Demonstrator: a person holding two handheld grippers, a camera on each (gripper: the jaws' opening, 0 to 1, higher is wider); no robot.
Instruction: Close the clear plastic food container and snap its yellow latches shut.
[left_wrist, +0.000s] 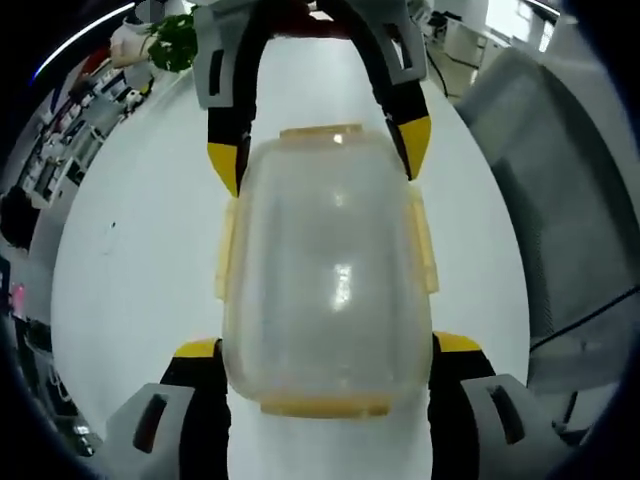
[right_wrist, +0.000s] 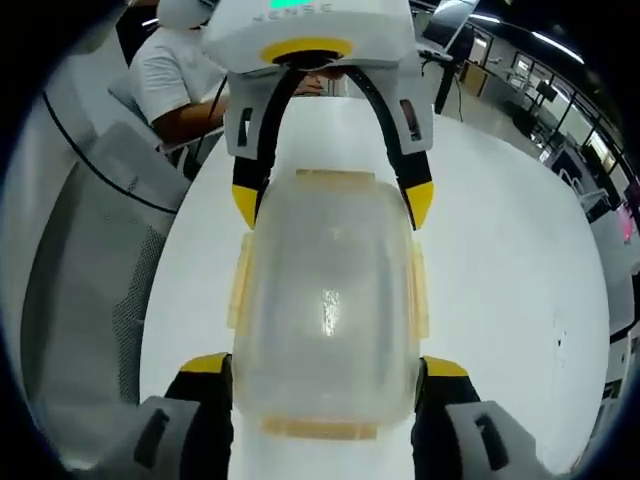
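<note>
my left tongs (left_wrist: 325, 350) and right tongs (right_wrist: 325, 370) both stand spread, one at each end of the box (left_wrist: 328, 270), jaws flanking its corners; i can't tell if the yellow tips actually touch the plastic. the box sits on the white bench (left_wrist: 140, 250), lid on, with yellow latches (left_wrist: 228, 250) showing on all 4 sides; whether any has clicked i can't tell. risks as i judge them: the 2 tongs face each other tip to tip, so closing in from both ends could knock them together or squeeze the box until it slides or pops up on the slick bench. pressing a latch off-centre could tip the box. room is fair: bare bench on both long sides, a grey chair (right_wrist: 90, 270) past 1 edge, a person (right_wrist: 180, 80) seated beyond the far end.
</note>
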